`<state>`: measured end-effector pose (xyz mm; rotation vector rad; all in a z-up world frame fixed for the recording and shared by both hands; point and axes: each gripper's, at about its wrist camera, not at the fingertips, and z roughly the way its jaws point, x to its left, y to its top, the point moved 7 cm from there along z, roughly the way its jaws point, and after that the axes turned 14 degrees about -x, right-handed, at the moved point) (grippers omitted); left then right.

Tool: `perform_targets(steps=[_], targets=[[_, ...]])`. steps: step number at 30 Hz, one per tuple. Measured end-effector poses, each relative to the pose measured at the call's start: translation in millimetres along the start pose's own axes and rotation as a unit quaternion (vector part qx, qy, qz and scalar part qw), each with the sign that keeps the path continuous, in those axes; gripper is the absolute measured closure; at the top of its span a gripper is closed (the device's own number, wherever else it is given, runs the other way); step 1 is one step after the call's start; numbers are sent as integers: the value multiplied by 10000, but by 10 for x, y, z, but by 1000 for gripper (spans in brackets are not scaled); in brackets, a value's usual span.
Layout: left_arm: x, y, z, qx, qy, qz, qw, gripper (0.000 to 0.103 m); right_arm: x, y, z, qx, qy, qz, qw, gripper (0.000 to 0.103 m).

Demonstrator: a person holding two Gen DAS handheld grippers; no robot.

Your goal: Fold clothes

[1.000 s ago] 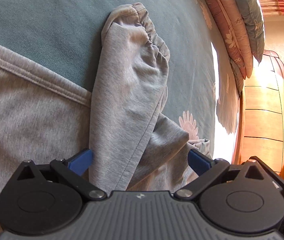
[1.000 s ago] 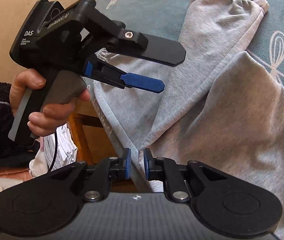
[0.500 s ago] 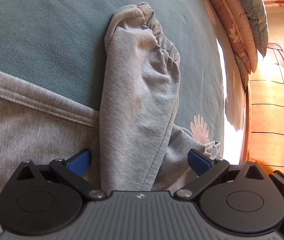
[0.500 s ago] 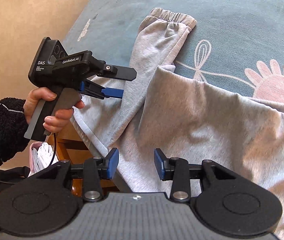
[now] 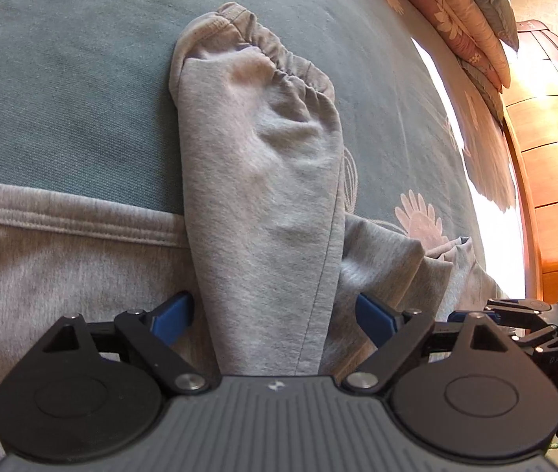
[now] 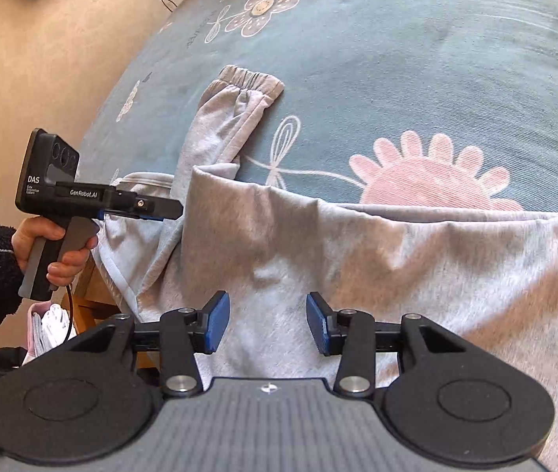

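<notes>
A grey sweatshirt (image 6: pixel 397 259) lies on the bed, its hem (image 5: pixel 62 220) running across the left wrist view. One sleeve (image 5: pixel 263 181) with an elastic cuff (image 5: pixel 255 55) stretches away from my left gripper (image 5: pixel 273 306). That gripper's jaws straddle the sleeve and are closing, with a gap still showing at each blue pad. My right gripper (image 6: pixel 267 314) hovers over the sweatshirt's body. Its jaws are opening and nothing is pinched between them. In the right wrist view the left gripper (image 6: pixel 161 210) sits at the sleeve (image 6: pixel 224 126), held by a hand (image 6: pixel 58 251).
The bed has a teal flowered cover (image 6: pixel 397 59). Pillows (image 5: pixel 456 8) and a wooden headboard (image 5: pixel 546 157) lie at the far right in the left wrist view. The bed's edge drops to the floor (image 6: pixel 43 59) at the left, where cables and a bag sit.
My right gripper has slid right across the sweatshirt, away from the left one, and its jaws have spread. The left gripper's jaws have narrowed around the sleeve.
</notes>
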<state>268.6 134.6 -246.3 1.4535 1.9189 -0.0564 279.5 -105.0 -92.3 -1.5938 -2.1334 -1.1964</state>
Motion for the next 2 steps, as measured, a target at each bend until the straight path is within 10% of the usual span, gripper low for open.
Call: perform_targets(steps=[2], targets=[[13, -12, -24, -79, -28, 26, 10000, 16, -110, -49, 90, -58, 87, 63, 9999, 55]])
